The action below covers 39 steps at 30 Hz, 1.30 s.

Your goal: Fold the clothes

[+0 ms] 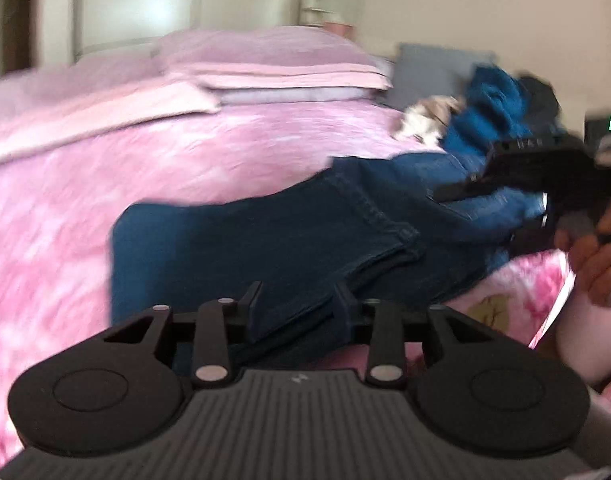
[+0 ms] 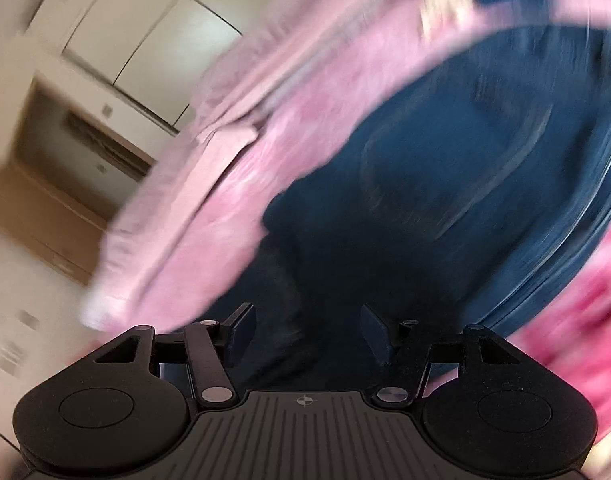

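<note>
Your left tongs (image 1: 297, 304) are clenched on the hem of the jeans (image 1: 265, 240), which lie across the pink bed (image 1: 105, 184) from center out to 3 o'clock. Your right tongs (image 2: 307, 330) are released, hovering over denim; that view is too blurred for detail. At 1 o'clock, a blue garment (image 1: 489, 108) heaps behind the jeans. Folded pink bedding (image 1: 273, 68) sits at 12 o'clock. Your hand (image 1: 593, 256) grips the other tool at 3 o'clock.

Dark indigo denim jeans (image 1: 265, 240) seen on mottled pink-and-white bedspread (image 1: 105, 184). Plain pale-pink folded sheets (image 1: 289, 72) stacked at far edge. Bright blue garment (image 1: 485, 112) noted beyond. Grippers matte black.
</note>
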Motion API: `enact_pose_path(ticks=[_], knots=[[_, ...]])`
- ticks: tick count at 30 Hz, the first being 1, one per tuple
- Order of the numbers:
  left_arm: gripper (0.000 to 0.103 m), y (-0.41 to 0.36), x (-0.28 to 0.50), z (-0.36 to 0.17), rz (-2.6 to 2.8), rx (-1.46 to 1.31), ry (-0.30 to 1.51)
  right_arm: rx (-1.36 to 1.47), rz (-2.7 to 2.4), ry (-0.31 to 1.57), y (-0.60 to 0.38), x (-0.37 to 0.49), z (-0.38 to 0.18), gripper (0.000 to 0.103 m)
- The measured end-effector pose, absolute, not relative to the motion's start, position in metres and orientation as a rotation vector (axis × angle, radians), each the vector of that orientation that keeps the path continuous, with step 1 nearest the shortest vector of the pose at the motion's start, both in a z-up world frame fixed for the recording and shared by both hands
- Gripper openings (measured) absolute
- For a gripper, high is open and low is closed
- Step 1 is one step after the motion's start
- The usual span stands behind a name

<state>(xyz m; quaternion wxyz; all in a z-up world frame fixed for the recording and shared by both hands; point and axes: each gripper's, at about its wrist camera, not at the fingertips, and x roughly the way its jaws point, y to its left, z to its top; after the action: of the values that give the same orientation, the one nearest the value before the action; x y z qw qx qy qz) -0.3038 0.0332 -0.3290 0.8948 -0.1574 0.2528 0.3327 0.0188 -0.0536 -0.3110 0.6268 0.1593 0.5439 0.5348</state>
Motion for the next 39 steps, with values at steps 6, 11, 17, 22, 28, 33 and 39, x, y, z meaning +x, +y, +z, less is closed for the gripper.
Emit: enact_pose_path(ticks=[6, 11, 17, 22, 28, 33, 39], knots=[[0.021, 0.052, -0.344, -0.339, 0.791, -0.478, 0.483, 0.385, 1.072, 1.511, -0.02, 0.021, -0.332, 0.061], [0.021, 0.057, -0.349, -0.346, 0.801, -0.488, 0.486, 0.386, 1.056, 1.493, -0.006, 0.016, -0.331, 0.061], [0.016, 0.062, -0.353, -0.351, 0.801, -0.526, 0.464, 0.281, 1.238, 1.161, -0.014, -0.013, -0.31, 0.013], [0.016, 0.061, -0.349, -0.353, 0.791, -0.525, 0.471, 0.135, 1.179, 0.976, -0.038, -0.032, -0.306, 0.013], [0.015, 0.06, -0.348, -0.341, 0.827, -0.492, 0.513, 0.013, 1.15, 0.957, -0.028, -0.032, -0.327, 0.02], [0.014, 0.081, -0.344, -0.322, 0.872, -0.44, 0.513, -0.14, 1.064, 0.667, -0.027, -0.052, -0.292, 0.039], [0.014, 0.126, -0.313, -0.334, 0.909, -0.391, 0.557, -0.243, 1.234, 0.61, 0.034, -0.063, -0.302, 0.038]])
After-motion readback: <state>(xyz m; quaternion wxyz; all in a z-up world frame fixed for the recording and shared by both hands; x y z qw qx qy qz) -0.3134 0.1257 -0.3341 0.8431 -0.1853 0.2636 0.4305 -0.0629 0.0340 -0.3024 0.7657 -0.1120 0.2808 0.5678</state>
